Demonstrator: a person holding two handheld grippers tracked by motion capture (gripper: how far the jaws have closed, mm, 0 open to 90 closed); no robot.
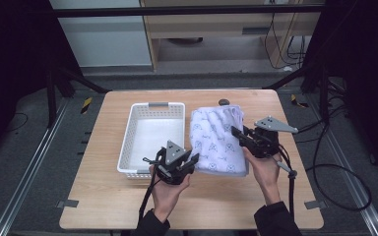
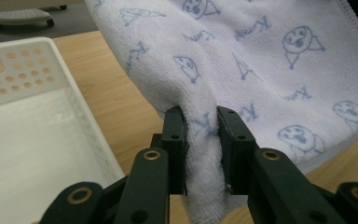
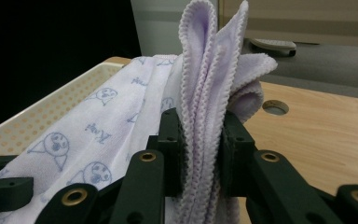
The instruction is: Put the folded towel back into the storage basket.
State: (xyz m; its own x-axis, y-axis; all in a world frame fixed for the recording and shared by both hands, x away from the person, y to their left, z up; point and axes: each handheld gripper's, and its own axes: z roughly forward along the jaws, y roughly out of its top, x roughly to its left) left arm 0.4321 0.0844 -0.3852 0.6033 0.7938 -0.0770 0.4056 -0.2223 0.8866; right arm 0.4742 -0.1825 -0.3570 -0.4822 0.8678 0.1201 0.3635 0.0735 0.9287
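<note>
Folded pale towel [image 1: 218,140] with blue printed faces sits on the wooden table [image 1: 108,196], just right of the white basket [image 1: 130,132]. Left gripper [image 1: 193,160] clamps the towel's near left corner, cloth bunched between its jaws. Right gripper [image 1: 237,132] clamps the stacked layered edges at the towel's right side, folds standing up between the jaws.

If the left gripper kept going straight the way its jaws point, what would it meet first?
The left gripper is already shut on a fold of the towel, so more towel lies straight ahead. Beyond that is probably bare table; depth is unclear. The basket sits off to its side.
</note>
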